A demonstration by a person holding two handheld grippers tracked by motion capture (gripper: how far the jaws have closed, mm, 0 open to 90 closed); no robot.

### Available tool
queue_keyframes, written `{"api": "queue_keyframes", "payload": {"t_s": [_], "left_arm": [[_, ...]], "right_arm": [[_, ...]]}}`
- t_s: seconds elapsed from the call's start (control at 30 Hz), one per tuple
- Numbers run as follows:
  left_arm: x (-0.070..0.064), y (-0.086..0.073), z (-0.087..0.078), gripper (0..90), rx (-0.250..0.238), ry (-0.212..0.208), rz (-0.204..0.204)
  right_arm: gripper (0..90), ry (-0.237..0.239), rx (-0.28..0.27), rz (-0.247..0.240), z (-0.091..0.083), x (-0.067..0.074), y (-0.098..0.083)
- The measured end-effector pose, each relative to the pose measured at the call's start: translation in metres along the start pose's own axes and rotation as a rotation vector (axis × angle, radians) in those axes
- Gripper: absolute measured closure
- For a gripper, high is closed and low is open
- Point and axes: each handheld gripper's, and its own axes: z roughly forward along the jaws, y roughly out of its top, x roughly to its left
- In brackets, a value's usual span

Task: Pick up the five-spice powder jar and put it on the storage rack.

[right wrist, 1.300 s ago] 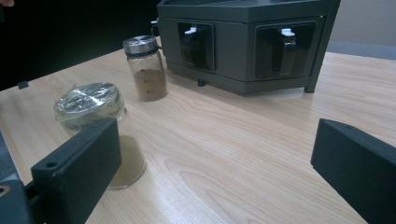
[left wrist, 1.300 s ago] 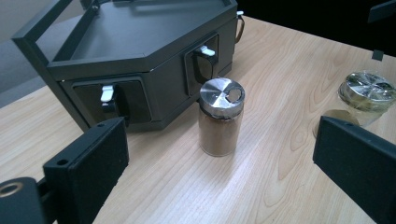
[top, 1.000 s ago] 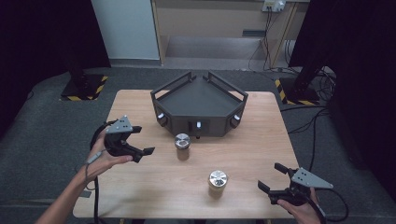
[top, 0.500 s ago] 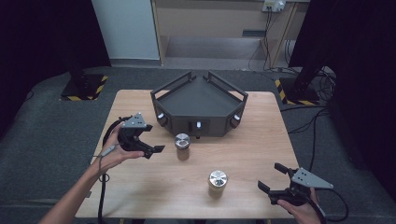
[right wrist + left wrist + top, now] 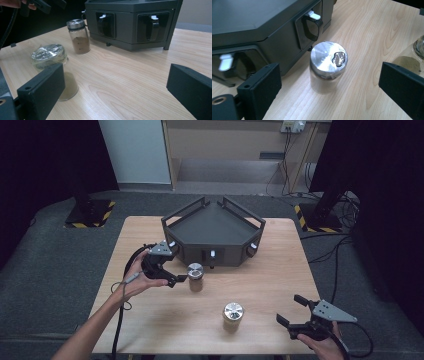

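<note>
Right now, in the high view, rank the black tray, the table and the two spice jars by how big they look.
1. Table.
2. Black tray.
3. The jar by the left gripper and the nearer jar look alike; the nearer jar may only seem bigger.

Two clear glass jars [image 5: 195, 277] [image 5: 233, 317] with silver lids and brown contents, a matte black rack [image 5: 214, 234], pale wood-grain table [image 5: 270, 280].

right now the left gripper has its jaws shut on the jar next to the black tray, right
Not quite. The left gripper is at the jar next to the black tray, but its jaws stand open on either side of it, not touching it. The left gripper view shows the gaps.
</note>
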Motion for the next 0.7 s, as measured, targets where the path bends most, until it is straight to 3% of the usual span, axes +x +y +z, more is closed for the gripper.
{"api": "queue_keyframes", "payload": {"t_s": [0.7], "left_arm": [[0.006, 0.010, 0.055, 8.0, 0.055, -0.021, -0.010]], "right_arm": [[2.4, 0.001, -0.001, -0.002, -0.001, -0.001, 0.000]]}}
